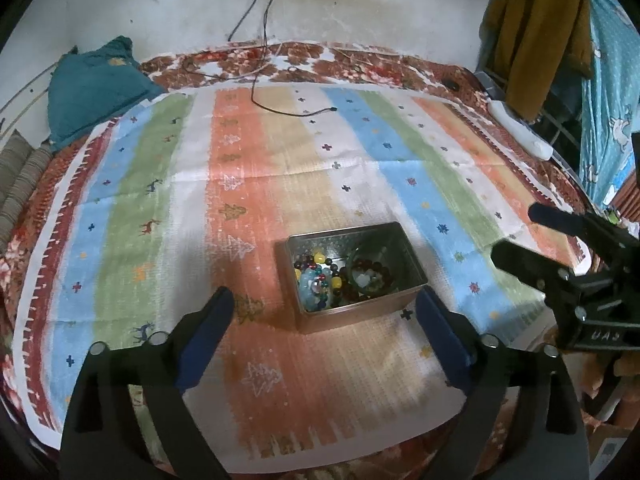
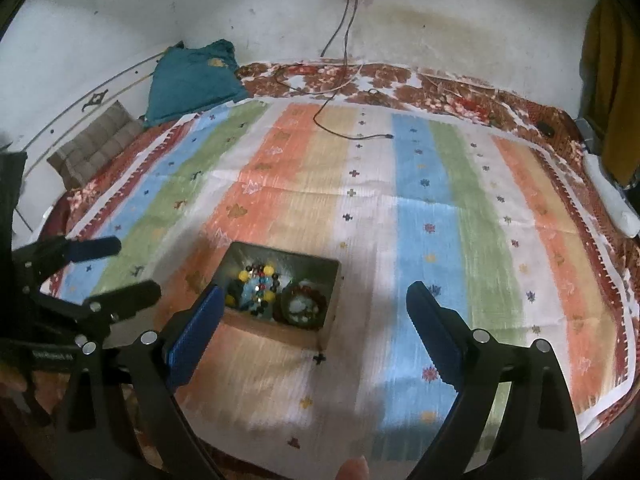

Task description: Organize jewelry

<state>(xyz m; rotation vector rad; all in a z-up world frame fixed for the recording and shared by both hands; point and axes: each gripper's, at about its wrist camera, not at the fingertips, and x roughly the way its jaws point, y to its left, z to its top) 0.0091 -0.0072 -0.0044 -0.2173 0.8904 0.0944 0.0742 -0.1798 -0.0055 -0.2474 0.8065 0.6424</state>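
A metal tin (image 1: 352,276) sits open on the striped cloth (image 1: 256,184), straight ahead of the left hand-held gripper (image 1: 324,332) and just beyond its fingertips, nearer its right finger than its left. Inside the tin lies a heap of loose coloured beads (image 1: 320,280), yellow, blue, dark red and black, with a dark red bead bracelet (image 1: 372,276) coiled in the half of the tin away from them. The left hand-held gripper stands wide open with nothing between its blue pads, and nothing lies between it and the tin. In the right wrist view the tin (image 2: 280,292) is ahead and to the left of the right hand-held gripper (image 2: 312,332), whose left finger overlaps the tin's near corner; whether it touches cannot be told. This gripper too is spread wide and holds nothing. Each gripper shows at the edge of the other's view, well to the side of the tin and likewise open. Farther out, a black cable (image 1: 280,108) trails from a wall socket onto the cloth, well beyond the tin. The cloth covers a bed with a red flowered sheet (image 1: 360,60). A teal cushion (image 1: 96,88) rests at the far left, a white power strip (image 1: 520,128) at the far right edge, and a mustard garment (image 1: 540,36) hangs beyond it.
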